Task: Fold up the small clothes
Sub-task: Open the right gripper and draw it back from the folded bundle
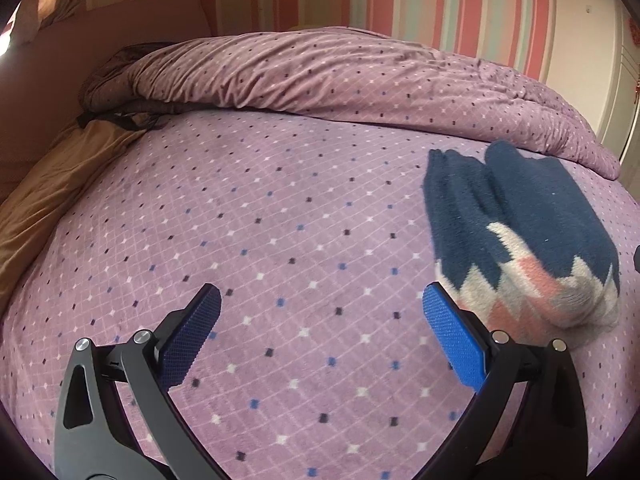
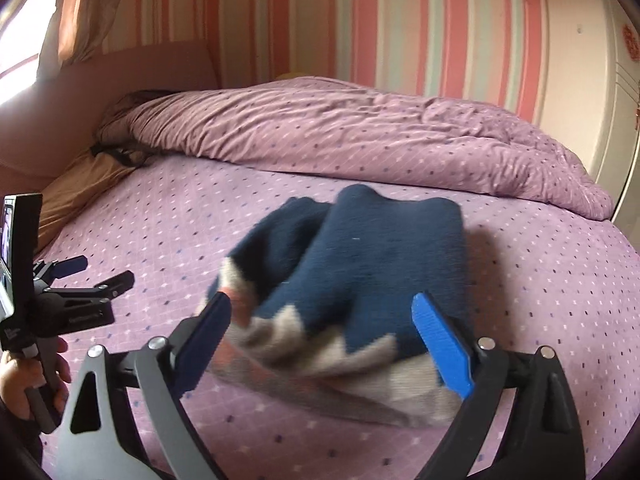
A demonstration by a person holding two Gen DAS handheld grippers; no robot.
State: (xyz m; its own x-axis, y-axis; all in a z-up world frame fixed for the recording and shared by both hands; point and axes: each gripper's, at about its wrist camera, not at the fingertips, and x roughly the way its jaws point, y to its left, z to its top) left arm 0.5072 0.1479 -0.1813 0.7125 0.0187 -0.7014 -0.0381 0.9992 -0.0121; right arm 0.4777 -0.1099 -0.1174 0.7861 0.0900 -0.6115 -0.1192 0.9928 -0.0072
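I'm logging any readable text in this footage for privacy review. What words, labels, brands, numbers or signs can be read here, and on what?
None can be read.
Left gripper body: pale lettering, too small and blurred to read.
Small screen on the left gripper: shows an image, no legible text.
White door: red ornament, blurred, characters not legible.
Folded sock, bedspread, striped wall: no text.
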